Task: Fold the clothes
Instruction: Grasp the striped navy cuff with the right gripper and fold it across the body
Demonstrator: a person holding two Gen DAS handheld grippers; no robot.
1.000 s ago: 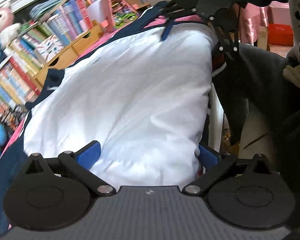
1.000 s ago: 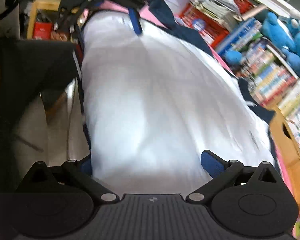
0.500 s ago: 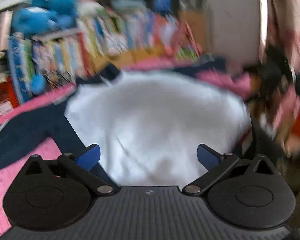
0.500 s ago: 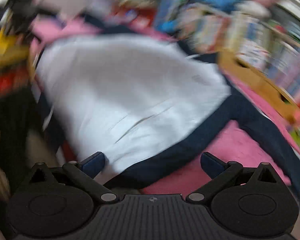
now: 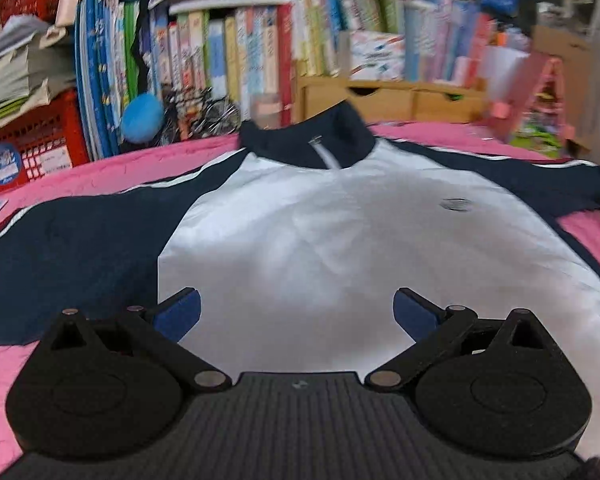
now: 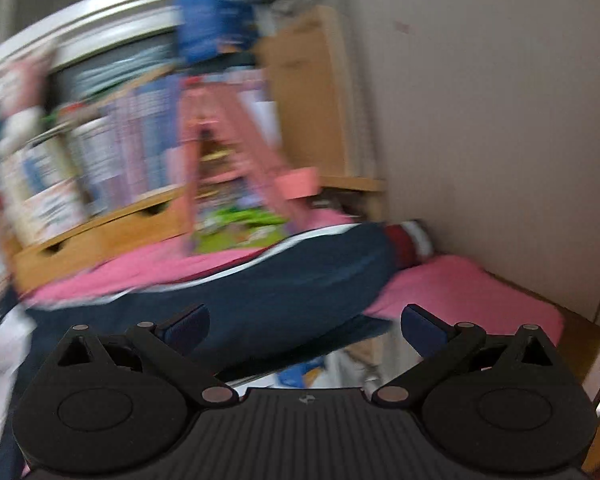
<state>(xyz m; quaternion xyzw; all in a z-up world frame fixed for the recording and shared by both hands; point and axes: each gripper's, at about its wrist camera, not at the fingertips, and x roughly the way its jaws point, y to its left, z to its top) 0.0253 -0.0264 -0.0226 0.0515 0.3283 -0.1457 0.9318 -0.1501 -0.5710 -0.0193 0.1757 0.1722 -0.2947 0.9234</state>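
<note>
We see the white and navy zip-collar jacket (image 5: 340,240) lying flat, unfolded, in the centre of the frame on the pink bedcover (image 5: 100,168). Our left gripper (image 5: 296,312) and right gripper (image 6: 306,326) both have fingers spread, holding nothing; every fold remains.

Pink quilted bed cover (image 5: 112,168), white zip-neck jacket with navy collar and sleeves (image 5: 320,240) spread flat on it, front up, collar toward the bookshelf, one navy sleeve (image 6: 260,280) reaching toward the cover's wall-side edge
</note>
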